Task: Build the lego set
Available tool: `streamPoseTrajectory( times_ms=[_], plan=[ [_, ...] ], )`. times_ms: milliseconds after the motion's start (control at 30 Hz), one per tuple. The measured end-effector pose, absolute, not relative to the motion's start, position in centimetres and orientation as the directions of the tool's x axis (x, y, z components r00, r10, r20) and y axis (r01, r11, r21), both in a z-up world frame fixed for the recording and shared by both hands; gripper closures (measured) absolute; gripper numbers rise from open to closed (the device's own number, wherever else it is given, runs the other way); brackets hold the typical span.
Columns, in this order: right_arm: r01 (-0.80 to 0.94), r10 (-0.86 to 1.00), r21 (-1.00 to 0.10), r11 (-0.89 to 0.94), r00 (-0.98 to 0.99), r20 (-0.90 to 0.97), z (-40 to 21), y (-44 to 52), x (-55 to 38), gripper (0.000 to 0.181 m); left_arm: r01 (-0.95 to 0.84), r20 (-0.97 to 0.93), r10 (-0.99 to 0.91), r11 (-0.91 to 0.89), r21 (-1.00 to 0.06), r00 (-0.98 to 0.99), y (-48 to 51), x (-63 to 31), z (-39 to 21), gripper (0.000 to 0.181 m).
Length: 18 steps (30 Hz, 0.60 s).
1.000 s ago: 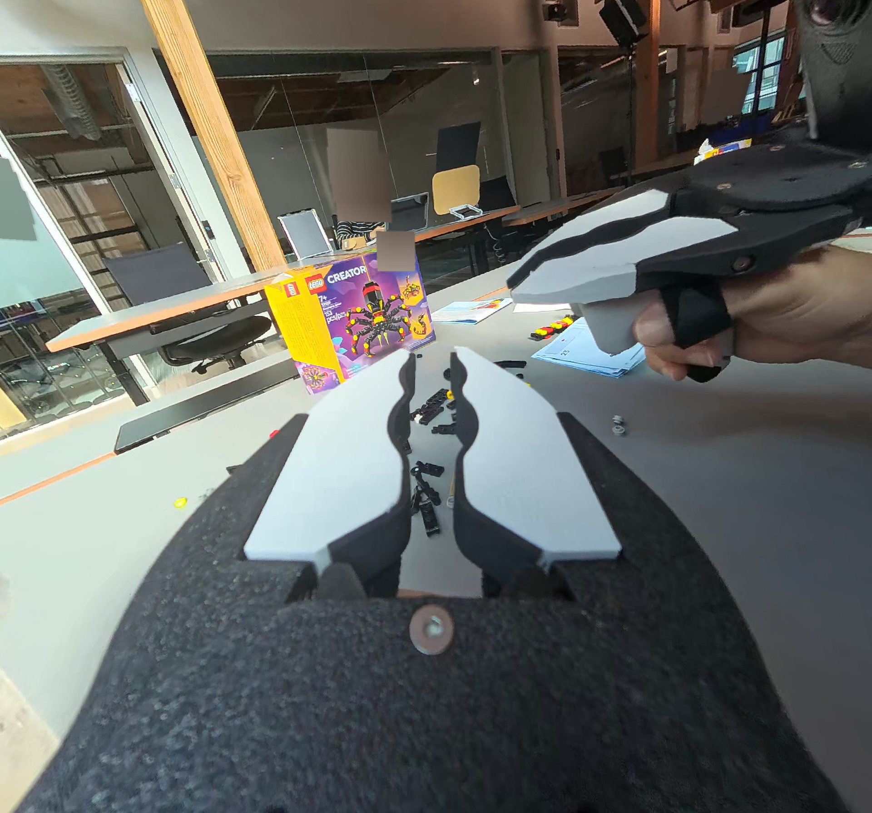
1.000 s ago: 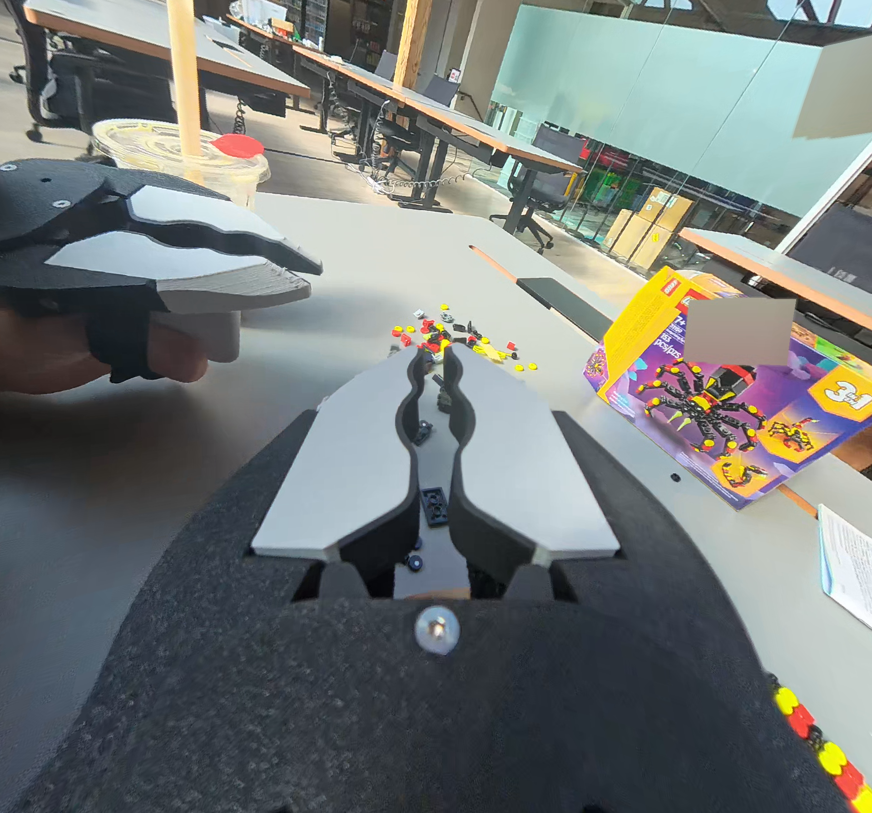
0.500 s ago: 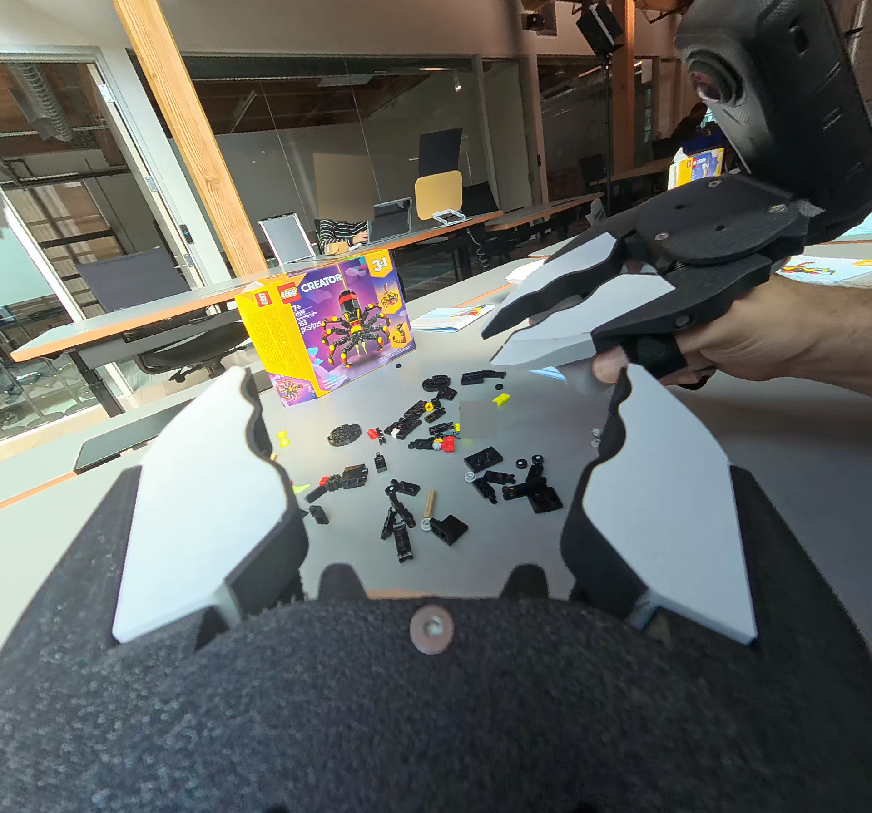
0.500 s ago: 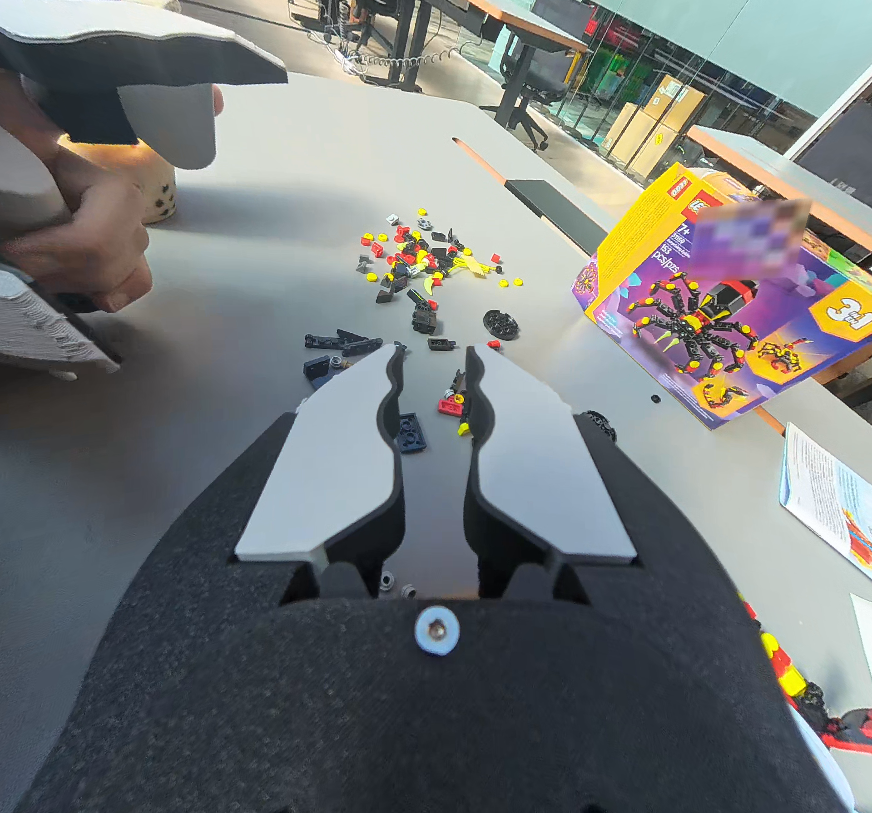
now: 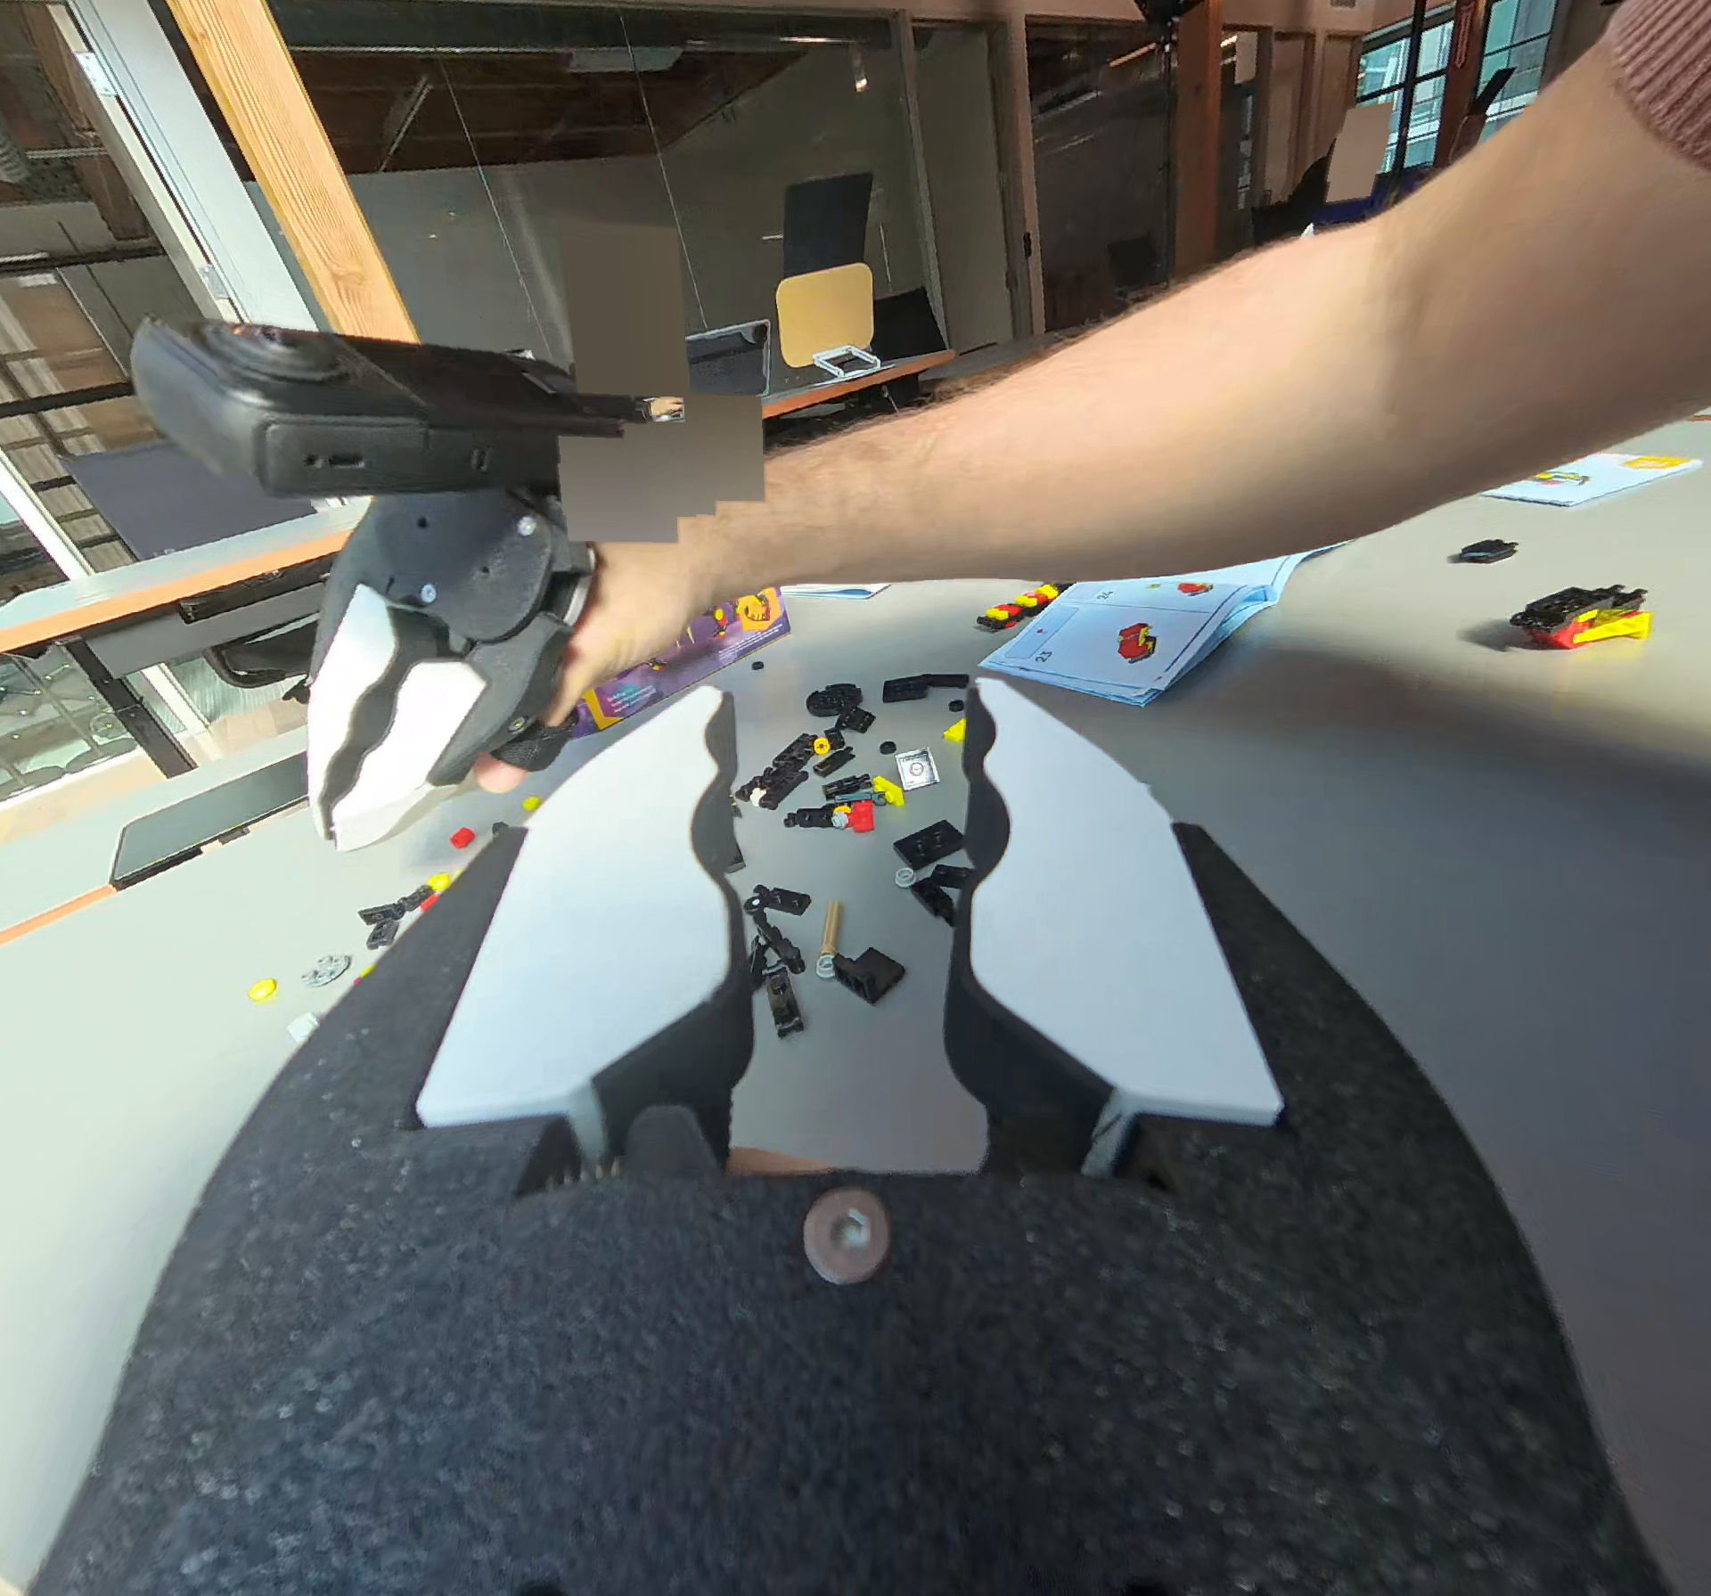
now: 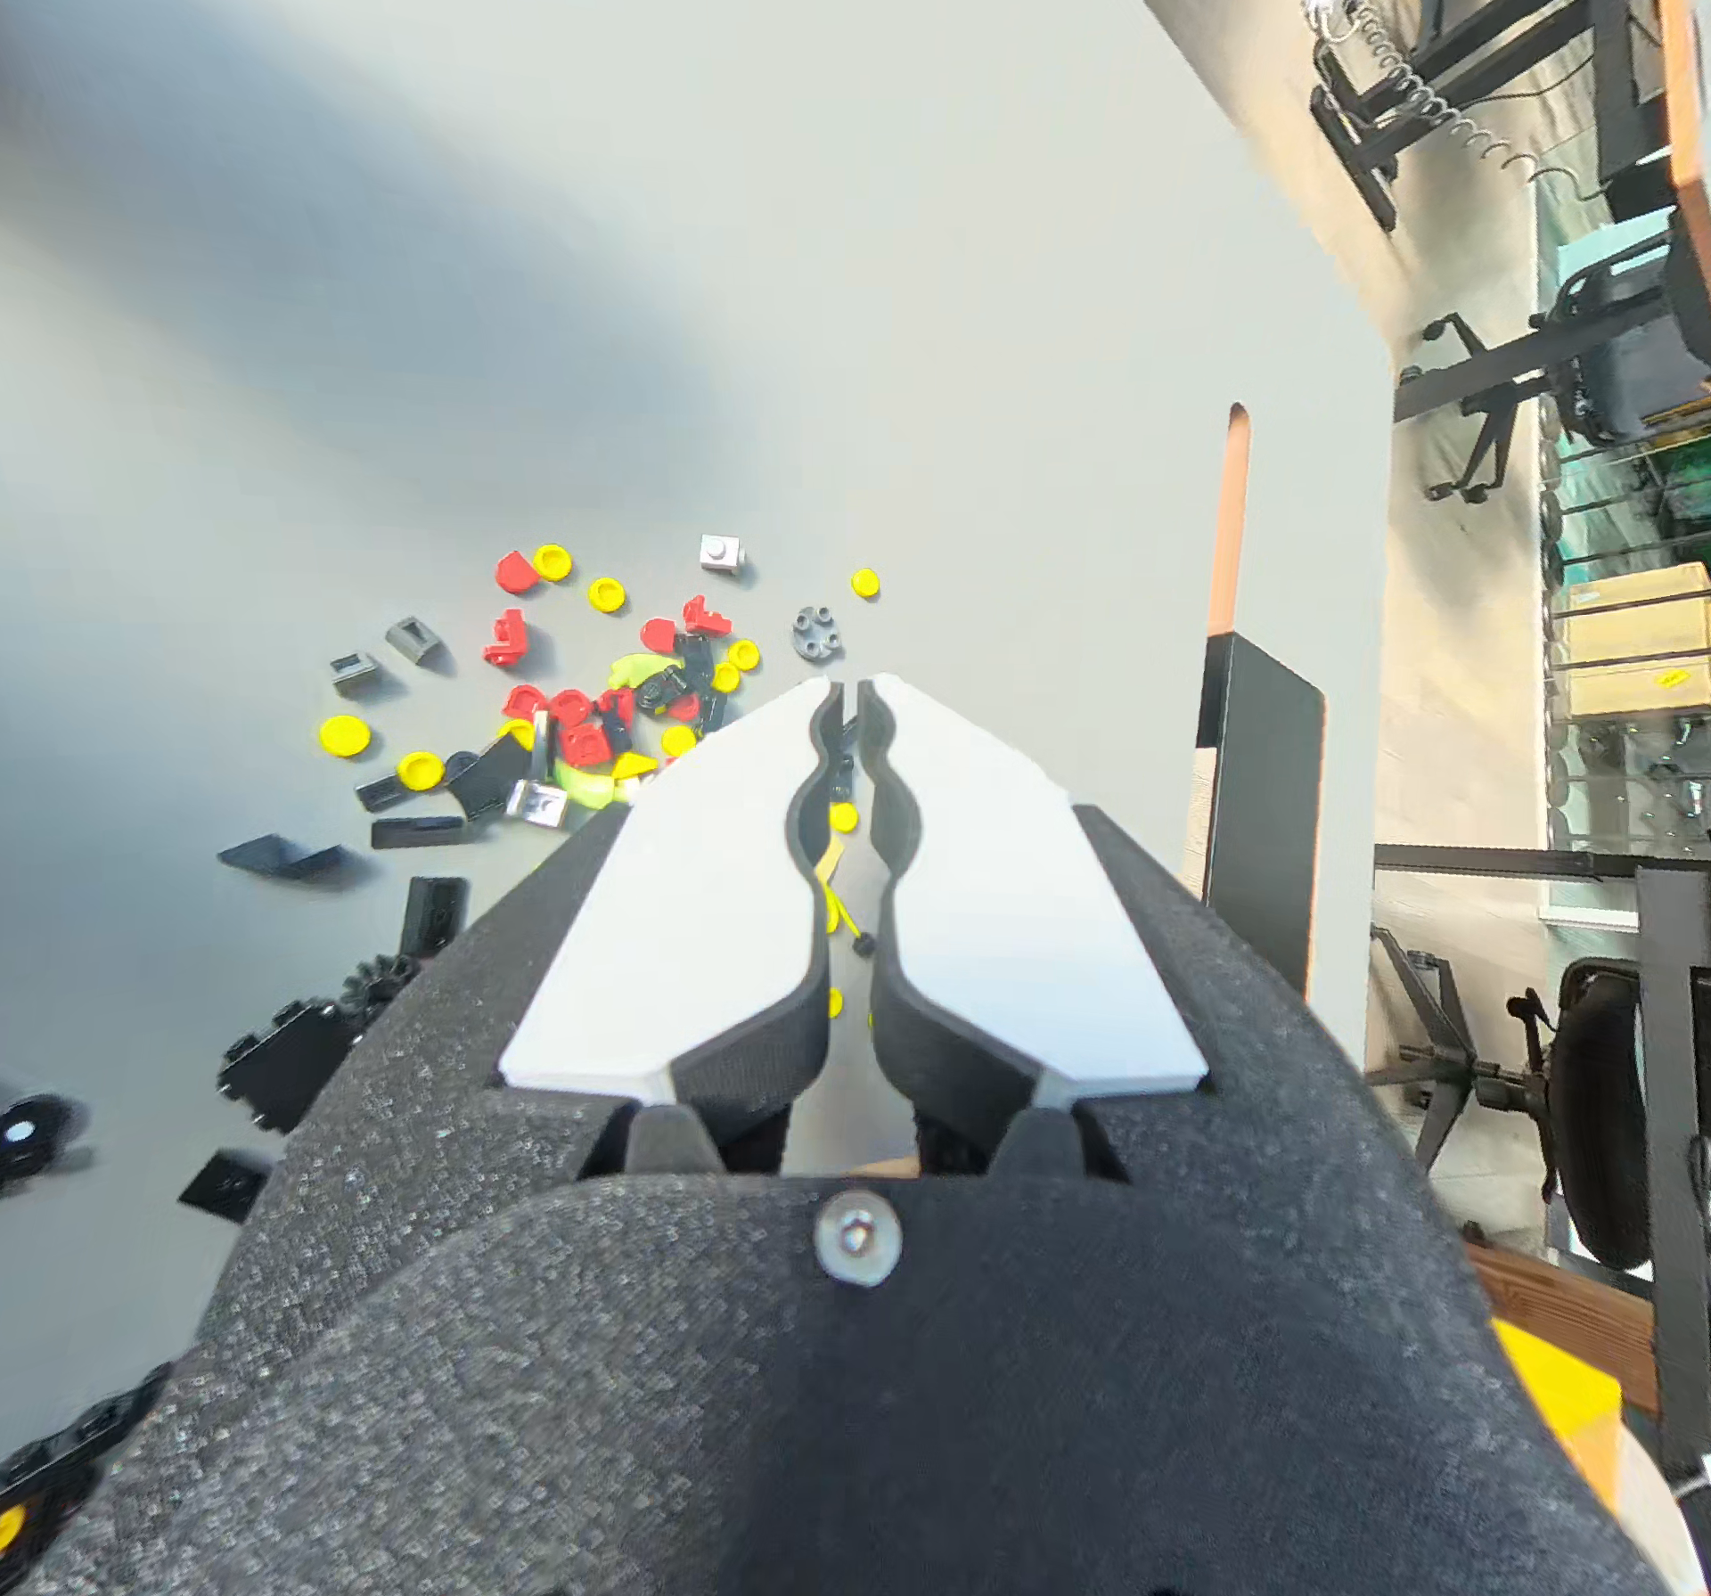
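Note:
Loose black Lego pieces (image 5: 833, 811) lie on the grey table (image 5: 1389, 811) between and beyond the fingers of my left gripper (image 5: 843, 700), which is open and empty above them. A tan pin with a black bracket (image 5: 856, 964) lies nearest. My right gripper (image 6: 850, 690) is shut, with only a thin slit between the fingers, and points down at the table. Nothing shows held in it. A pile of red, yellow and black pieces (image 6: 602, 718) lies just left of its tips. In the left wrist view the right gripper (image 5: 370, 774) hangs at the left, on an arm that crosses from the right.
An open instruction booklet (image 5: 1139, 635) and a small red, black and yellow part-build (image 5: 1574, 616) lie at the right. The purple set box (image 5: 704, 653) is mostly hidden behind the hand. The table edge, a slot (image 6: 1227, 515) and a black panel (image 6: 1264, 811) are right of my right gripper. About 20 cm separates my left fingertips from my right.
My left gripper went from shut to wide open, then narrowed to half open. My right gripper swung across to the left, tipped down over the coloured pile, and its fingers closed in.

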State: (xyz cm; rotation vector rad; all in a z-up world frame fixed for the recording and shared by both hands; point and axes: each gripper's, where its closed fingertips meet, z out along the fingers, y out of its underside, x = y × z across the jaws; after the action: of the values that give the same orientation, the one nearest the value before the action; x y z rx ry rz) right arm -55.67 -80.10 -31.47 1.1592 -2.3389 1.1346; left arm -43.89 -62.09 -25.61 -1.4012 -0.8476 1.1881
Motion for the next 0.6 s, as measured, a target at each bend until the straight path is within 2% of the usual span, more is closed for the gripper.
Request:
streamPoseTrajectory(
  times_ms=[100,200,400,533,600],
  plan=[
    [-0.770,-0.647,-0.506,0.388,-0.619,0.446,-34.2,-81.7,-55.3,0.180,-0.099,-0.188,0.951,-0.169,-0.981,0.246,-62.4,-43.9,-25.8,0.141],
    [-0.770,-0.669,-0.488,0.411,-0.619,0.412,-35.5,-82.5,-56.0,0.178,-0.093,-0.172,0.955,-0.154,-0.984,0.242,-62.8,-43.9,-25.9,0.146],
    [-0.744,-0.705,-0.502,0.442,-0.634,0.318,-36.3,-83.0,-55.9,0.161,-0.080,-0.131,0.956,-0.114,-0.990,0.263,-62.9,-43.9,-26.0,0.144],
    [-0.743,-0.717,-0.492,0.454,-0.632,0.294,-36.9,-83.6,-55.8,0.166,-0.077,-0.117,0.956,-0.100,-0.992,0.269,-63.0,-43.9,-26.1,0.143],
    [-0.736,-0.725,-0.492,0.464,-0.635,0.267,-37.1,-83.7,-55.5,0.176,-0.074,-0.116,0.955,-0.099,-0.992,0.273,-62.9,-43.8,-26.1,0.142]
  ],
)
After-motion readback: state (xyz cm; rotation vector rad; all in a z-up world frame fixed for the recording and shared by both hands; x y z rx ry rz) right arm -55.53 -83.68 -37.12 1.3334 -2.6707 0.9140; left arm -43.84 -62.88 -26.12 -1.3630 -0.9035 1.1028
